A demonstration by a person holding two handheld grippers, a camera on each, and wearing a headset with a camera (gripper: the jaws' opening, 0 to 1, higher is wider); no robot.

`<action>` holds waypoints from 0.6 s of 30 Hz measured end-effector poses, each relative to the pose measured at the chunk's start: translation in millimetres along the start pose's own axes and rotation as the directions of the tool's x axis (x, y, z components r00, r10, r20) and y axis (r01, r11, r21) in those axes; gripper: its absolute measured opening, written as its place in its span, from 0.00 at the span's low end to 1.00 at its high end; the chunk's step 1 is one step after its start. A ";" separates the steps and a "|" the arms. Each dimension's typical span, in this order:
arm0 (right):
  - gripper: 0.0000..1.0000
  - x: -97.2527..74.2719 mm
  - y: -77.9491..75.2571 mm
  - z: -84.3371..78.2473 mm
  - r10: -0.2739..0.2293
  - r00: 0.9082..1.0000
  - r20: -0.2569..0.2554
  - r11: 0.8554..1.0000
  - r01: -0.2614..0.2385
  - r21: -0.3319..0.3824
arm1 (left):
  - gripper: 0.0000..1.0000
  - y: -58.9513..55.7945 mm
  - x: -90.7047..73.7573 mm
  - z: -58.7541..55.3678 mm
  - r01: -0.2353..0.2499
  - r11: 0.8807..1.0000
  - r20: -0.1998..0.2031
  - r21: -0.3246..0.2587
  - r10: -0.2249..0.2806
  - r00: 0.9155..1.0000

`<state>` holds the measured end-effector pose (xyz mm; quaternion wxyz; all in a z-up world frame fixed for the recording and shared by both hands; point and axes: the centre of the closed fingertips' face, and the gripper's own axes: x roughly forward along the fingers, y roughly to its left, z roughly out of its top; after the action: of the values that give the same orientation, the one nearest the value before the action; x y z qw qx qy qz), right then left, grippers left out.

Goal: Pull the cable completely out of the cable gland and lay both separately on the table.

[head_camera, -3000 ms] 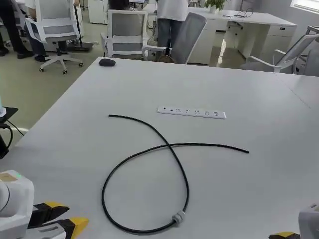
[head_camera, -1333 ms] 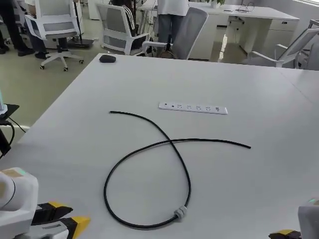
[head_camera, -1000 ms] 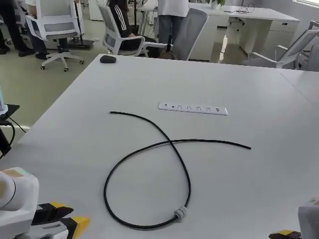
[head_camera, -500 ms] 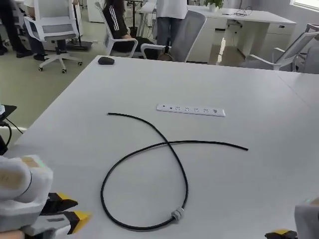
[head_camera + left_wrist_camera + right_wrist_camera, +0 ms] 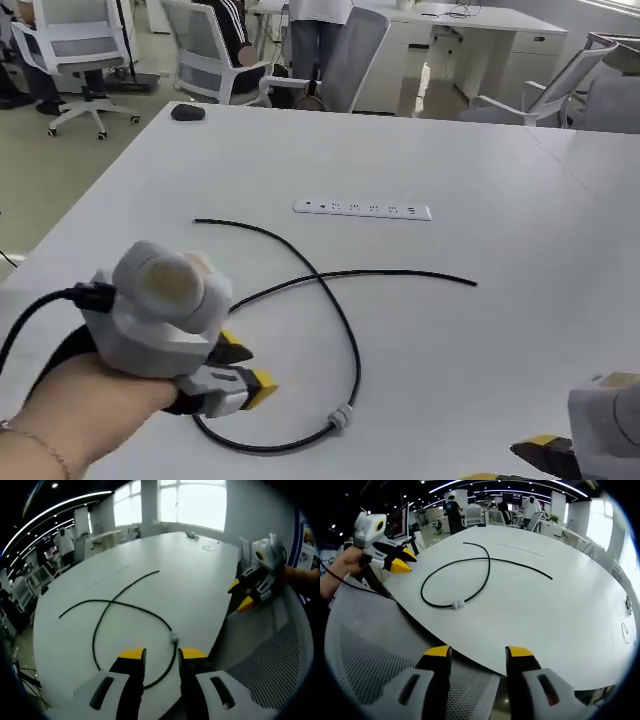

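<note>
Lifts the white-and-grey left gripper with yellow-tipped jaws (image 5: pixel 256 367) out of the bottom-left corner of the head view, up and forward toward the white surface (image 5: pixel 500 180). Brings the bare hand (image 5: pixel 85 415) behind it and its black lead (image 5: pixel 40 305) into sight, where earlier just the front end poked in. Covers, in the head view, the left arc of the thin black cable loop (image 5: pixel 400 272), uncovered half a second ago. Finds a person in a black jacket with white stripes (image 5: pixel 228 18) seated in the white office chair (image 5: pixel 190 45) beyond the surface, empty three seconds ago.
</note>
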<state>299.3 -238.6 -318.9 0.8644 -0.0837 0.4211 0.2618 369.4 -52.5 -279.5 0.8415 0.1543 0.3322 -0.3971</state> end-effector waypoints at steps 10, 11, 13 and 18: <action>0.42 -0.1 -1.4 3.2 -0.007 1.000 0.016 1.000 0.007 -0.007 | 0.34 -31.1 76.3 12.4 0.099 0.994 -0.007 0.035 -0.098 0.995; 0.41 -0.8 -4.5 6.7 -0.028 0.999 0.030 0.999 0.029 -0.031 | 0.33 -31.2 82.6 9.5 0.103 0.994 -0.015 0.033 -0.102 0.995; 0.36 -3.3 -8.4 13.3 -0.060 0.996 0.060 0.996 0.064 -0.068 | 0.33 -32.3 95.3 2.0 0.114 0.992 -0.034 0.045 -0.113 0.993; 0.37 -0.5 -4.7 7.7 -0.028 0.999 0.031 0.998 0.030 -0.051 | 0.35 -28.9 119.2 -22.2 0.102 0.993 -0.100 0.057 -0.096 0.990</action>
<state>306.8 -239.9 -314.0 0.8720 -0.1080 0.3997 0.2611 392.7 -126.7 -376.8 0.7985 0.1827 0.3675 -0.4404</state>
